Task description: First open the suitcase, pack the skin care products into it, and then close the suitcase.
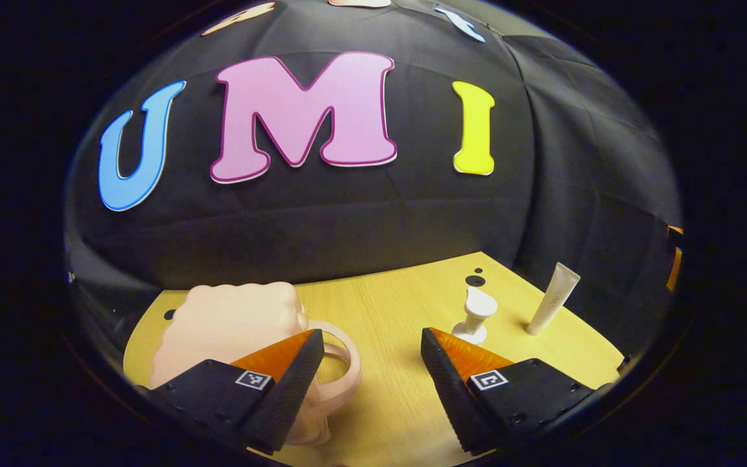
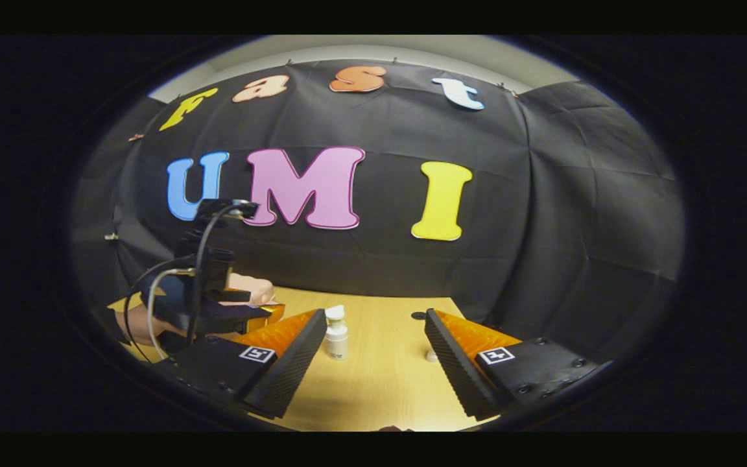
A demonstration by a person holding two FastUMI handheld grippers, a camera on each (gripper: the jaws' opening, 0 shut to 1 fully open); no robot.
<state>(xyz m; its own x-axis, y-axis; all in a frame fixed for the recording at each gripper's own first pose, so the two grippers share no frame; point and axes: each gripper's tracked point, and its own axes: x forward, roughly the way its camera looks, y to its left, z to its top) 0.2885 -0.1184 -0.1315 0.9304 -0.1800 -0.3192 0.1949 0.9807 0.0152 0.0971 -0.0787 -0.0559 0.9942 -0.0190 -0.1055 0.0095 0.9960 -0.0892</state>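
Two fingers of the left tongs (image 1: 370, 353) spread wide at the bottom of the left gripper view, released and grasping nothing, with bare counter (image 1: 386, 311) between them. Just behind the left finger lies a pale pink suitcase (image 1: 231, 321) with a scalloped outline, its lid down, its looped handle (image 1: 341, 370) curving out past that finger's tip toward the gap; the finger overlaps the case in the picture, though contact cannot be judged. Beyond the right finger, near the counter's far right corner, a small white bottle (image 1: 475, 314) with a flared top stands upright, and farther right, near the counter's right edge, a white tube (image 1: 554, 298) stands on its cap, leaning slightly. Both skin care products sit well apart from the suitcase and outside the tongs. In the right gripper view, the right tongs (image 2: 375, 344) likewise stand released, fingers parted over the light wood counter (image 2: 380, 383). A small white bottle with a cap (image 2: 336, 332) stands upright just beside the left finger's tip, inside the gap but held by neither finger. A tiny white object (image 2: 432, 355), too small to identify, sits by the right finger's inner edge. Farther off at the left, the other gripper (image 2: 218, 285) with its trailing cables hovers over the counter's left side, a hand (image 2: 137, 324) behind it and a patch of the pink suitcase (image 2: 253, 288) peeking past it.
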